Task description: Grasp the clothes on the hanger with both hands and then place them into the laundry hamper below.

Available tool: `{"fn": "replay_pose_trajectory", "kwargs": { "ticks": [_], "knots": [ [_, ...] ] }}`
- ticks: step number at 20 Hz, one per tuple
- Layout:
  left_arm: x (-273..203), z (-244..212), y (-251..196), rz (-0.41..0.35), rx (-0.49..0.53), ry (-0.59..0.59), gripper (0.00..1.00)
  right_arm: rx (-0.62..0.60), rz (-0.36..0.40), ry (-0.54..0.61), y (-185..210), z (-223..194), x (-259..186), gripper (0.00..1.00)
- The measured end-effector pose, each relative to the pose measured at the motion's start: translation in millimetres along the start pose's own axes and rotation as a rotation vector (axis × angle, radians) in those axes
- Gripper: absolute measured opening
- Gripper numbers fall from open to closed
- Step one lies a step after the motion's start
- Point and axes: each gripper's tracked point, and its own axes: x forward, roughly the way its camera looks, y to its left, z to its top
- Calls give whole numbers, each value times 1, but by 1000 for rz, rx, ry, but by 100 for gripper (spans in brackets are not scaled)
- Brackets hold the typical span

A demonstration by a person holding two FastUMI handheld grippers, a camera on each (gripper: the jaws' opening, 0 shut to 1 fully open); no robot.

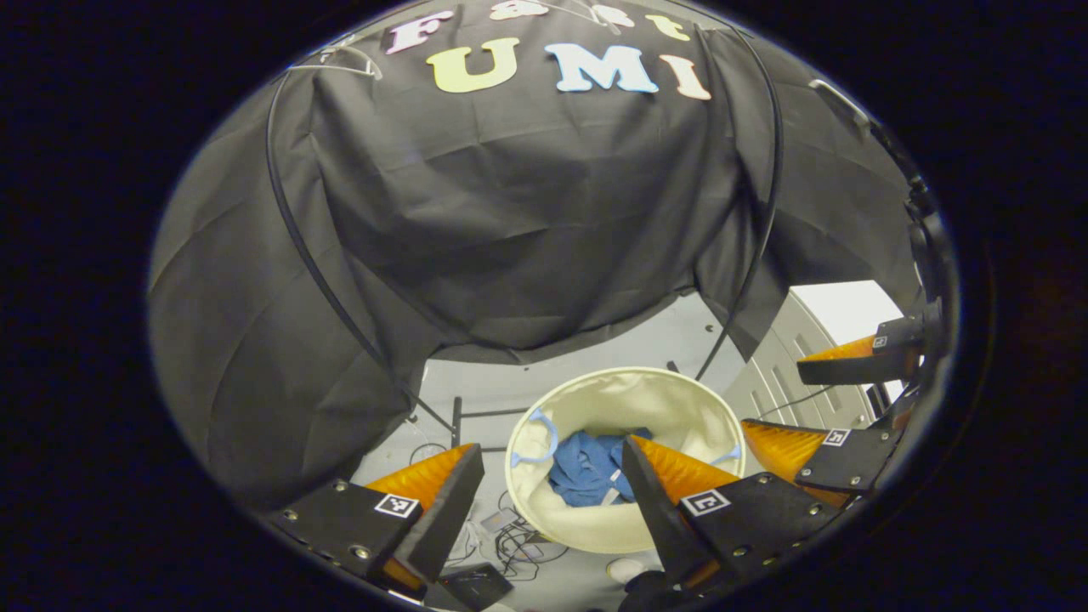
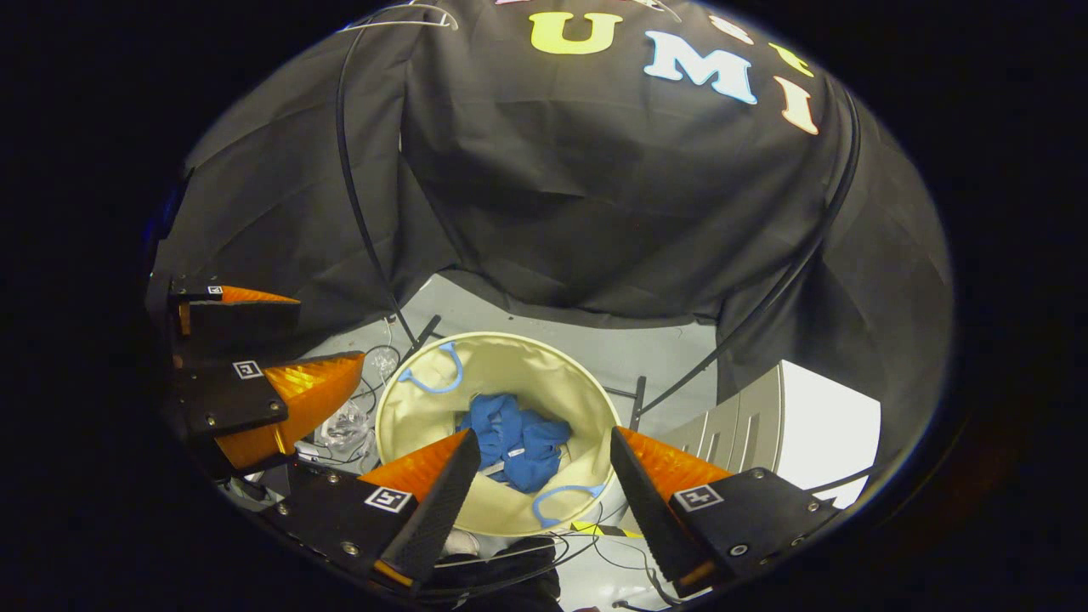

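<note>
The cream round laundry hamper (image 1: 671,408) (image 2: 510,370) stands on the floor below both grippers, with blue loop handles. Crumpled blue clothes (image 1: 586,472) (image 2: 514,442) lie at its bottom. In the left gripper view my left gripper (image 1: 548,476) hangs above the hamper, open, with nothing between its fingers. In the right gripper view my right gripper (image 2: 540,459) is likewise open and empty over the hamper. Each one also appears beside the other: the right gripper (image 1: 778,399) at the right edge, the left gripper (image 2: 330,331) at the left edge. A bare white wire hanger (image 1: 340,59) (image 2: 399,17) hangs up high.
Thin black rack poles (image 1: 297,246) (image 2: 357,204) arc down in front of the black cloth wall. Loose cables (image 1: 518,535) and a clear plastic bag (image 2: 344,425) lie on the grey floor by the hamper. A ribbed grey panel (image 1: 782,374) (image 2: 748,425) stands to the right.
</note>
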Motion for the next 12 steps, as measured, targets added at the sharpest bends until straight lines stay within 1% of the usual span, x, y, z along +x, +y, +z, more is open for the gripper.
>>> {"fn": "replay_pose_trajectory", "kwargs": {
  "ticks": [2, 3, 4, 7, 8, 9, 10, 11, 12],
  "knots": [
    [-16, 26, 3, 3, -7, -60, 100, 15, -11, -51, -2, 16, -15, 96],
    [-23, 41, 6, 5, -11, -91, 95, 22, -18, -78, -5, 27, -26, 96],
    [-33, 57, 10, 6, -17, -126, 95, 33, -24, -111, -7, 36, -35, 96],
    [-64, 102, 19, 15, -36, -234, 95, 66, -43, -212, -18, 70, -68, 96],
    [-76, 118, 24, 23, -42, -272, 100, 73, -52, -246, -23, 80, -80, 96],
    [-89, 132, 26, 29, -48, -303, 100, 79, -60, -280, -28, 92, -93, 96],
    [-104, 145, 28, 28, -56, -338, 95, 86, -66, -314, -32, 101, -105, 96],
    [-118, 157, 29, 25, -63, -374, 95, 92, -75, -351, -38, 111, -116, 96],
    [-134, 170, 29, 22, -63, -409, 98, 99, -87, -390, -44, 120, -130, 96]
  ]
}}
